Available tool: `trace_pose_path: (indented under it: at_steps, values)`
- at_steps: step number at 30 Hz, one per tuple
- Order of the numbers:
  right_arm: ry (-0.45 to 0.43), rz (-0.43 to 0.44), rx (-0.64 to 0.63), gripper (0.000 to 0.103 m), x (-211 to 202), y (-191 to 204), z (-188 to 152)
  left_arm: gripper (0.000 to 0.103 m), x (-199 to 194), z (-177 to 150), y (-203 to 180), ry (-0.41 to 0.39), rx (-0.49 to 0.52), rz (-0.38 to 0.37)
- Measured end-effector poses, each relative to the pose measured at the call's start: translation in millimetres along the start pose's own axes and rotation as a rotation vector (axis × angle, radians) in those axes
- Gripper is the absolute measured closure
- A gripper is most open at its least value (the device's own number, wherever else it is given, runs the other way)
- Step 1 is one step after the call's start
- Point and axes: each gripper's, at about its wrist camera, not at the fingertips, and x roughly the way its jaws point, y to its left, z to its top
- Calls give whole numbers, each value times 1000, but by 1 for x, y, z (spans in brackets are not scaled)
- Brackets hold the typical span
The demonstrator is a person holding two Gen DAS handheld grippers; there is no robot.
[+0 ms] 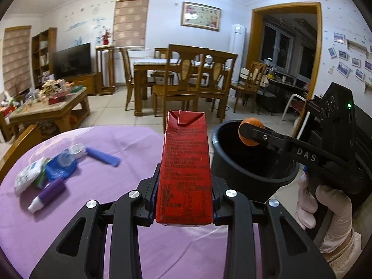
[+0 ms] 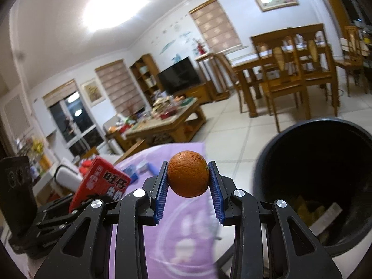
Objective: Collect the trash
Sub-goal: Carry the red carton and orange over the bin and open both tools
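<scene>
The red drink carton is standing upright between the blue pads of the left gripper, which are clamping on its lower sides, and it is hanging above the near edge of the purple tablecloth, just left of the black trash bin. The small orange is sitting squeezed between the ribbed pads of the right gripper, and in the left wrist view it is hovering at the bin's rim on the side nearest the gloved hand. The bin is standing off the table's edge over the tiled floor, with some yellowish scraps already lying at its bottom. To do this step well, the person is probably best off carrying each item until it is hanging clearly over the dark opening rather than over the rim, since the orange is round and is likely to bounce or roll away if it is clipping the edge. Releasing one gripper at a time is sensible, as the two tools are crowding the same opening. The carton is tall, so tipping it mouth-down over the middle is likely helping it drop cleanly. More trash is waiting further left on the cloth: a white and green packet, a blue wrapper, a purple tube and a roll of tape.
</scene>
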Motion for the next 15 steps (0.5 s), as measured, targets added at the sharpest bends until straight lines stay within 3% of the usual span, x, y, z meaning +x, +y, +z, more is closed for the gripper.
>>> trace_pose_path:
  at_steps: [15]
  values:
    - [-130,-193,125,69,-65,-125,11,70,59,18,-78,21,97,-126]
